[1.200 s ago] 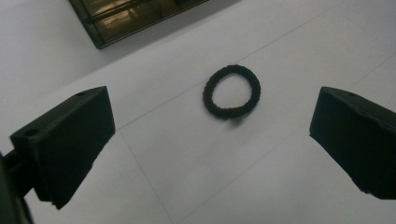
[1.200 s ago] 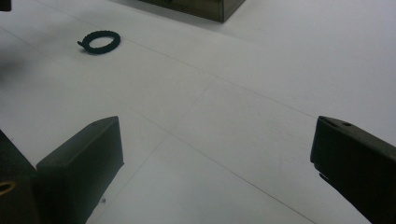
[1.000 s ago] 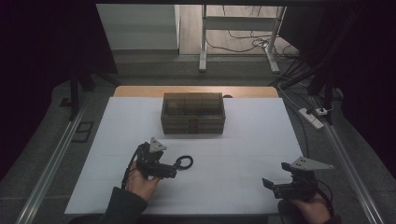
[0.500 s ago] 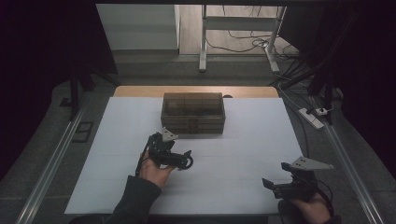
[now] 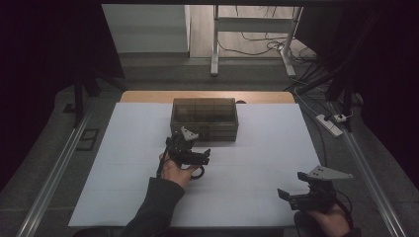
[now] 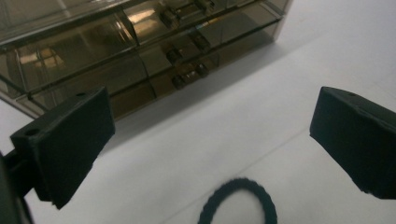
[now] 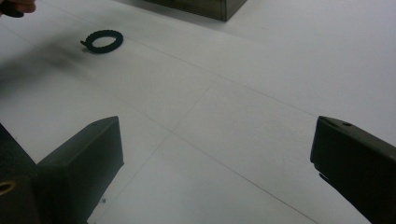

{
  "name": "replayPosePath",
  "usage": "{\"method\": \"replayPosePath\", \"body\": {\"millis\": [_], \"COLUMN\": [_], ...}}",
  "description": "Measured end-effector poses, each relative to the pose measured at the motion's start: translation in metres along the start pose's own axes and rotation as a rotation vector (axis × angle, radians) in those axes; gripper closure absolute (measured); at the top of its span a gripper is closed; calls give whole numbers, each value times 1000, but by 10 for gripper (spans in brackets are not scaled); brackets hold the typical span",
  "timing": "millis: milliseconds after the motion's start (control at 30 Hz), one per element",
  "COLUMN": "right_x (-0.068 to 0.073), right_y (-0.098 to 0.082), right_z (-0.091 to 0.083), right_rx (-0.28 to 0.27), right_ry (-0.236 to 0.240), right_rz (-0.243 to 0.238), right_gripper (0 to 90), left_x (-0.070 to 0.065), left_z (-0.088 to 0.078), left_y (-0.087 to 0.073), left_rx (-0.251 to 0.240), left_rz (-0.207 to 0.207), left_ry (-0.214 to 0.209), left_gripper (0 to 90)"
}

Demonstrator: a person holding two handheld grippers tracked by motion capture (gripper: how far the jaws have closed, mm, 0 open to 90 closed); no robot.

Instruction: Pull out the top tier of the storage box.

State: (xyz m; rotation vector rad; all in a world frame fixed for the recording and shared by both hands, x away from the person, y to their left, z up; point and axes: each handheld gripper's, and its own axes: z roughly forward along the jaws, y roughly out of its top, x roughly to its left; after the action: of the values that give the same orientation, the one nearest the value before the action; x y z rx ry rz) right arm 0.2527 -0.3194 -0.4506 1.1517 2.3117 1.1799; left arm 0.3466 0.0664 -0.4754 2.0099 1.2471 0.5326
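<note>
MOVED: my left tongs (image 5: 203,157) have advanced toward the drawer box since a second ago | RIGHT: my right tongs (image 5: 284,194) wide apart, hovering low at bench (image 5: 123,148) near edge, holding nothing | LEFT: jaws wide, empty | ITEM: black hair tie (image 6: 239,203) flat on bench, just below left tongs | FAR: smoky drawer box (image 5: 204,117) beyond.

I'm working in what looks like a lab or test room, dimly lit. The white-covered table (image 5: 276,148) sits between metal rails, and beyond the table a power strip (image 5: 330,123) and loose cables (image 5: 247,47) lie on the floor by a metal frame stand (image 5: 215,39)
</note>
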Motion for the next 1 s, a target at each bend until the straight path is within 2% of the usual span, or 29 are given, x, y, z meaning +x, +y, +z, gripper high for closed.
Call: {"method": "replayPosePath", "body": {"millis": [267, 300, 400, 433, 533, 700, 800, 1000], "right_x": [0, 0, 0, 0, 0, -1, -1, -1], "right_y": [0, 0, 0, 0, 0, 0, 0, 0], "right_z": [0, 0, 0, 0, 0, 0, 0, 0], "right_rx": [0, 0, 0, 0, 2, 1, -1, -2], "right_ry": [3, 2, 3, 4, 6, 12, 14, 18], "right_rz": [0, 0, -1, -1, -3, 0, 1, 1], "right_gripper": [25, 25, 25, 25, 25, 25, 25, 25], "left_x": [-6, -7, -8, -9, -11, -15, -17, -21], "left_z": [14, 17, 20, 24, 26, 33, 35, 38], "left_y": [13, 14, 15, 17, 19, 25, 26, 29], "left_rx": [-5, -17, -23, -26, -30, -31, -28, -36], "left_rz": [-13, -33, -52, -61, -62, -82, -91, -114], "left_ry": [47, 54, 65, 91, 104, 136, 157, 201], "left_gripper": [13, 22, 29, 38, 62, 149, 170, 336]}}
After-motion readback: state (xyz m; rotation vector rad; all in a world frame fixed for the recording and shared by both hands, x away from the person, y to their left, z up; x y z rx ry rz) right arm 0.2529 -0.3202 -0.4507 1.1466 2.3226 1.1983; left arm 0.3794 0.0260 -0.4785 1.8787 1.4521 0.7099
